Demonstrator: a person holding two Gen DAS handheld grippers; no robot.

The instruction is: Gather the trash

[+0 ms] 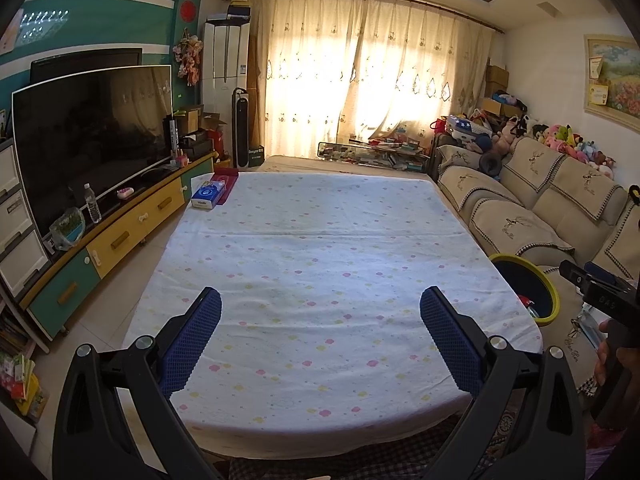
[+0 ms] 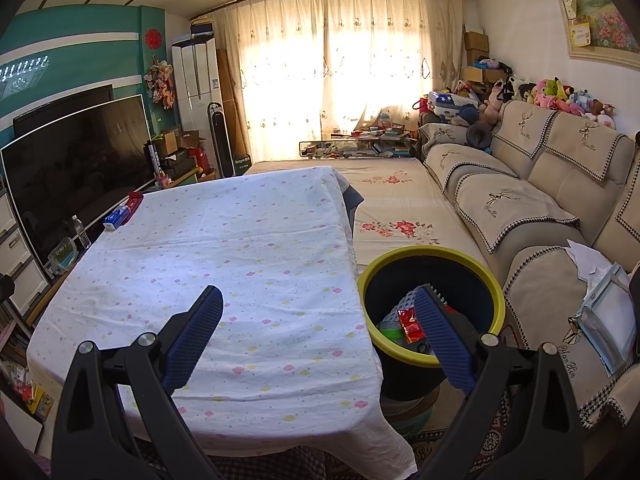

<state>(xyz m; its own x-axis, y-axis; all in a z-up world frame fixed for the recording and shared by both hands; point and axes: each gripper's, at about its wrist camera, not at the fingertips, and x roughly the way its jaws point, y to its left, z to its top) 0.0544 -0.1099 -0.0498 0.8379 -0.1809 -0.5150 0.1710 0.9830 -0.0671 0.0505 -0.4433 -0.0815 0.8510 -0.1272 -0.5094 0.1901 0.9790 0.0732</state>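
A dark bin with a yellow-green rim point(image 2: 430, 254) stands right of the table, between it and the sofa. Inside lie a red wrapper point(image 2: 410, 322), a grey block and something green. The bin also shows in the left wrist view point(image 1: 554, 300). My right gripper point(image 2: 320, 308) is open and empty, with its right finger point(image 2: 444, 336) in front of the bin's mouth. My left gripper point(image 1: 320, 312) is open and empty above the near part of the table's spotted white cloth point(image 1: 320, 240). The right gripper's body shows at the left view's right edge point(image 1: 600, 292).
A blue tissue box point(image 1: 207, 196) and a red tray point(image 1: 226, 182) sit at the table's far left corner. A TV stand point(image 1: 120, 232) with a TV and a bottle runs along the left. A beige sofa point(image 2: 540, 200) is on the right, with papers point(image 2: 600, 300) on it.
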